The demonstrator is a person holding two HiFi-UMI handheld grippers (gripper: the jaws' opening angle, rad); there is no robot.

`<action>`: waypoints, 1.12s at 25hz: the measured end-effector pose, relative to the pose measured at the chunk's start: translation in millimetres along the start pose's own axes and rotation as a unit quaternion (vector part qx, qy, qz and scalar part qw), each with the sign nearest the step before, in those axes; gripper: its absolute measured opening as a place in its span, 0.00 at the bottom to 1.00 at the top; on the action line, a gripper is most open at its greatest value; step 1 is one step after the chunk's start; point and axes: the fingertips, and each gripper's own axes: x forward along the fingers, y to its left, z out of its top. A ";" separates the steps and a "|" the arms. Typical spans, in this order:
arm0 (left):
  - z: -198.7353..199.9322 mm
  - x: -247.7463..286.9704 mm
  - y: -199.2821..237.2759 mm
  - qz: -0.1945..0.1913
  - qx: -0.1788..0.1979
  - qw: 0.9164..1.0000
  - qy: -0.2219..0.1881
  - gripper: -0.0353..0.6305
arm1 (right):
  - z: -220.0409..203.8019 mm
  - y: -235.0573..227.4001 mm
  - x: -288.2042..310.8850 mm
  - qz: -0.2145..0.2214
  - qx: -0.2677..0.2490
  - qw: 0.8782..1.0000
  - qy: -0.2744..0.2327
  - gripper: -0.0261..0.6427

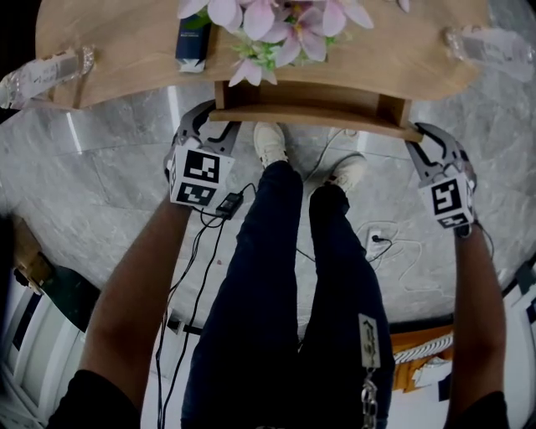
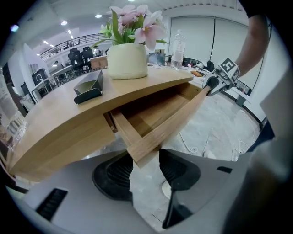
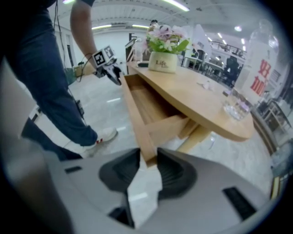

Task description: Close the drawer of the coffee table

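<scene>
The coffee table has a light wooden top, and its drawer stands pulled out towards me. My left gripper is at the drawer's left front corner and my right gripper at its right front corner. In the left gripper view the corner of the drawer front sits between the pads of the left gripper, touching both. In the right gripper view the right gripper is closed on the end of the drawer front. The drawer looks empty inside.
A pot of pink flowers and a dark box stand on the table top, with clear bottles near both ends. My legs and white shoes are right in front of the drawer. Cables lie on the grey floor.
</scene>
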 end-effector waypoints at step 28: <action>14.7 -103.4 6.2 0.047 -0.243 0.968 0.027 0.13 | 56.0 -46.1 -102.5 -0.118 0.270 0.956 -0.016 0.25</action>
